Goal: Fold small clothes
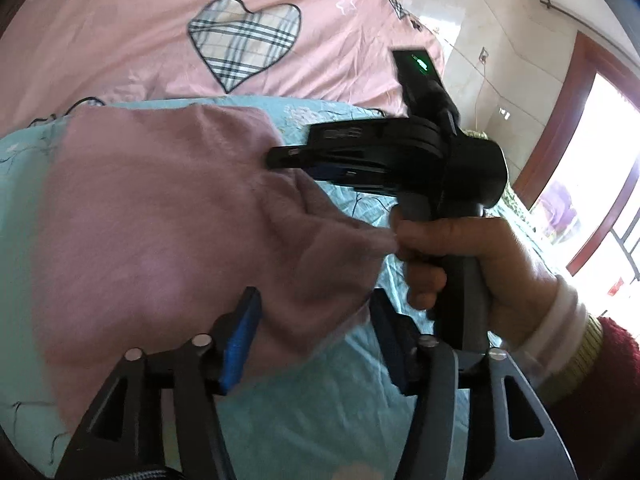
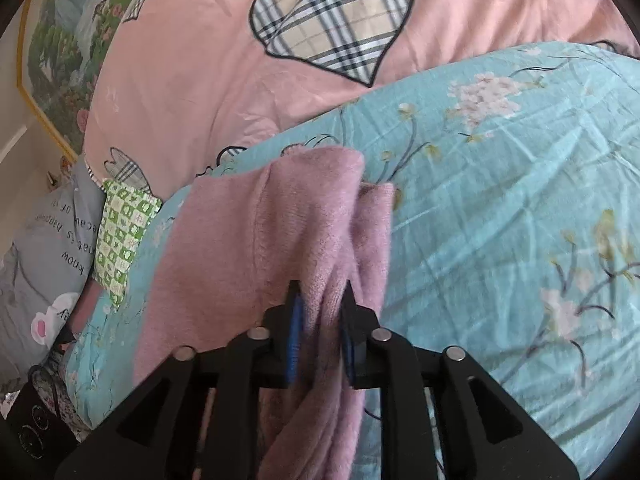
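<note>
The pink sweater [image 1: 160,216] lay on the blue flowery blanket [image 2: 500,200] on the bed, with one side already folded over. The left gripper [image 1: 316,344] had its fingers wide apart around the sweater's edge, not pinching it. The right gripper [image 2: 322,336], at 6 o'clock in its own view, had its fingers partly open with a pink fold between them. More folding was likely left.

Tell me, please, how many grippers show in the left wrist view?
2: the left gripper at the bottom edge; the right gripper centre right, held by a hand.
</note>
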